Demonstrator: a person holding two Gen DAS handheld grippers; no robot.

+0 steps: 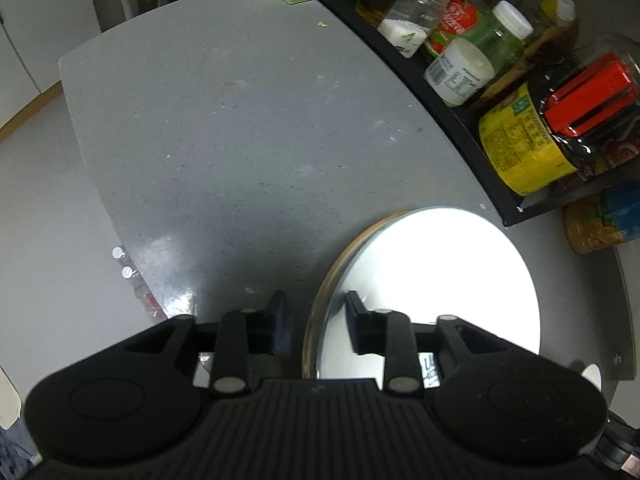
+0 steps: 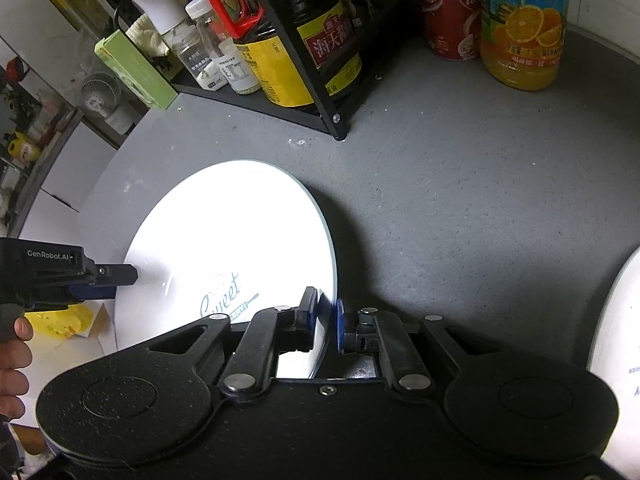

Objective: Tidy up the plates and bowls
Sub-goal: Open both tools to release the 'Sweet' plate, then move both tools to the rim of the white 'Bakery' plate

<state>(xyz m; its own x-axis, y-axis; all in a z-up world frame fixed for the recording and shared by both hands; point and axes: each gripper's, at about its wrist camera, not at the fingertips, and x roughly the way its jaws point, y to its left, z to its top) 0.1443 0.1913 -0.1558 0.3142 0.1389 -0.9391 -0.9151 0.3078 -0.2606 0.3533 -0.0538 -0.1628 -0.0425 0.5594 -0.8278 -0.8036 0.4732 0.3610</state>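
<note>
Right gripper [image 2: 325,311] straddles the near rim of the white plate [image 2: 228,236], blue pads either side of its edge, though actual contact is hard to judge. The left gripper [image 1: 314,312] has its fingers apart across the opposite rim, one above and one below, and glare washes out most of the plate's face except the word "Sweet". Beyond, on the grey countertop [image 2: 460,200], stands a black rack [image 2: 308,116] of sauce bottles, and a second white dish [image 2: 616,320] is cut off at the right edge.
</note>
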